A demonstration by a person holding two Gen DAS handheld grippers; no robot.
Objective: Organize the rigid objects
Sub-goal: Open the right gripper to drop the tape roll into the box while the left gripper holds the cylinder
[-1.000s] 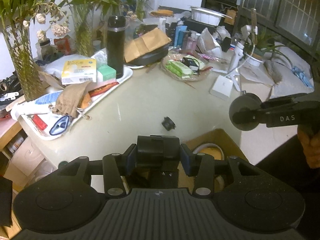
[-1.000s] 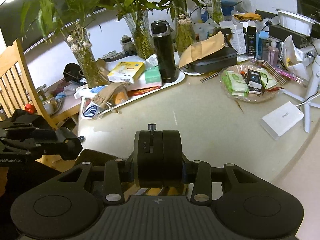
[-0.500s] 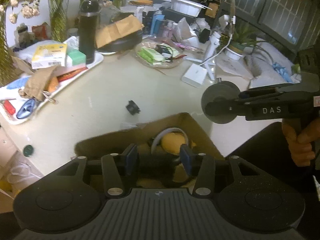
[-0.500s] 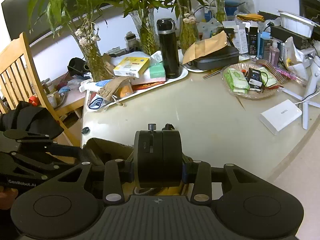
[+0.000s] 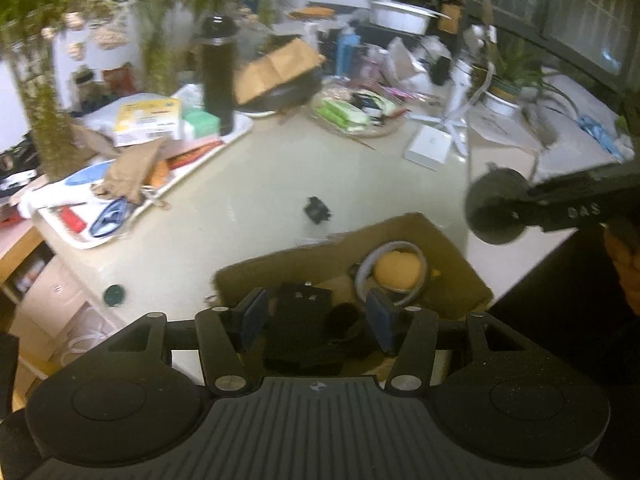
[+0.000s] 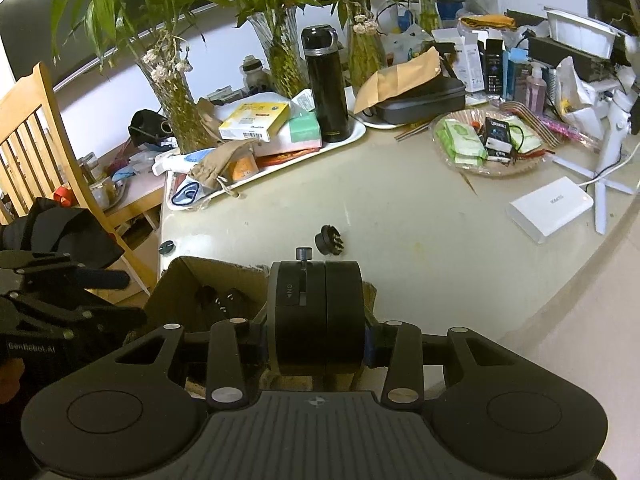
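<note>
My left gripper [image 5: 316, 316] hangs over an open cardboard box [image 5: 452, 256] at the table's near edge. Its jaws are opening, and the blue pads [image 5: 254, 316] stand clear of a black block [image 5: 298, 332] lying in the box below them. A white ring around a yellow round piece [image 5: 398, 268] also lies inside. My right gripper [image 6: 315, 342] is shut on a black round device [image 6: 312, 300] with a small knob on top, just over the box's [image 6: 180, 284] right side. A small black ribbed part [image 6: 329, 242] sits on the table beyond the box.
A white tray [image 6: 352, 136] piled with boxes and a black flask [image 6: 324, 88] stands at the back left among plant vases. At the right are a glass dish [image 6: 492, 168] of packets and a white box [image 6: 548, 208]. A wooden chair [image 6: 36, 140] is at the left.
The left gripper moved over the box and let go of the black block, which now lies inside; its jaws widened. The right gripper still holds the round device and came nearer the box.
</note>
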